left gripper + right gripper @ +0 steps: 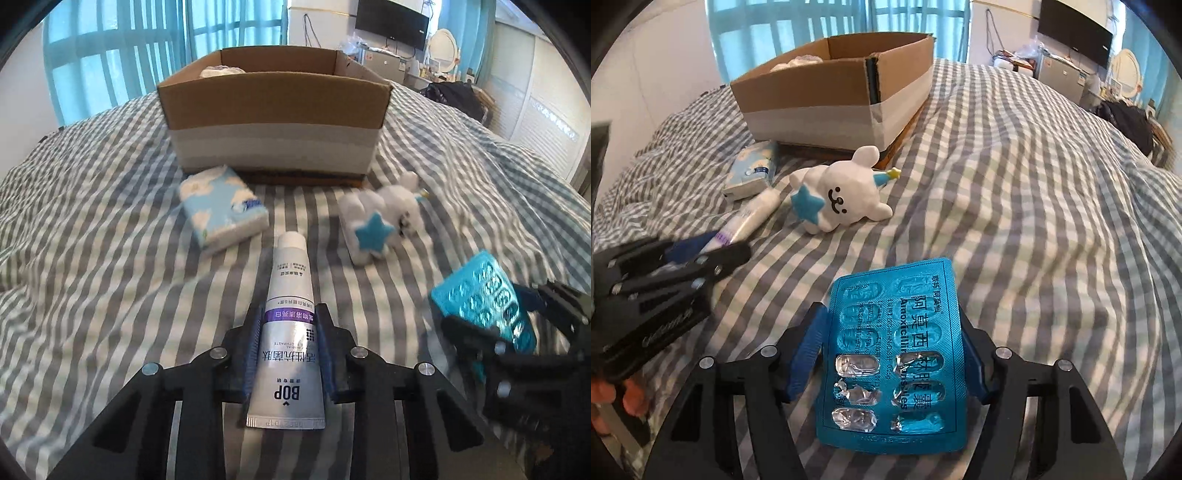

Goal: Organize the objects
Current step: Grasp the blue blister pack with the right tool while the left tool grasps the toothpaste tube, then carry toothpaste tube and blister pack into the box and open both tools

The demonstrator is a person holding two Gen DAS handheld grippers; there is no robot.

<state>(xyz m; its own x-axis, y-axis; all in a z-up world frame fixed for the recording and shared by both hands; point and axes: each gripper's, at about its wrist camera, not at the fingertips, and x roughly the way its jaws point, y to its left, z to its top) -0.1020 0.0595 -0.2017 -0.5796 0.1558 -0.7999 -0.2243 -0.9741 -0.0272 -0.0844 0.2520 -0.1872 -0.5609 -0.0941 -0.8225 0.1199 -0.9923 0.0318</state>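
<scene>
White BOP toothpaste tube (287, 343): pinched in left gripper (288, 321), long axis along the fingers, cap end toward open brown cardboard box (273, 107) on grey-striped bedcover (92, 229). Teal foil blister pack (894, 354) clamped lengthwise in right gripper (892, 328).

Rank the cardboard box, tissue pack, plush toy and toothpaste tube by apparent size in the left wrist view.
1. Cardboard box, clearly largest.
2. Toothpaste tube; it looks big partly because the left hand-held gripper holds it close to the lens.
3. Tissue pack and plush toy look about alike; not ranked.
</scene>
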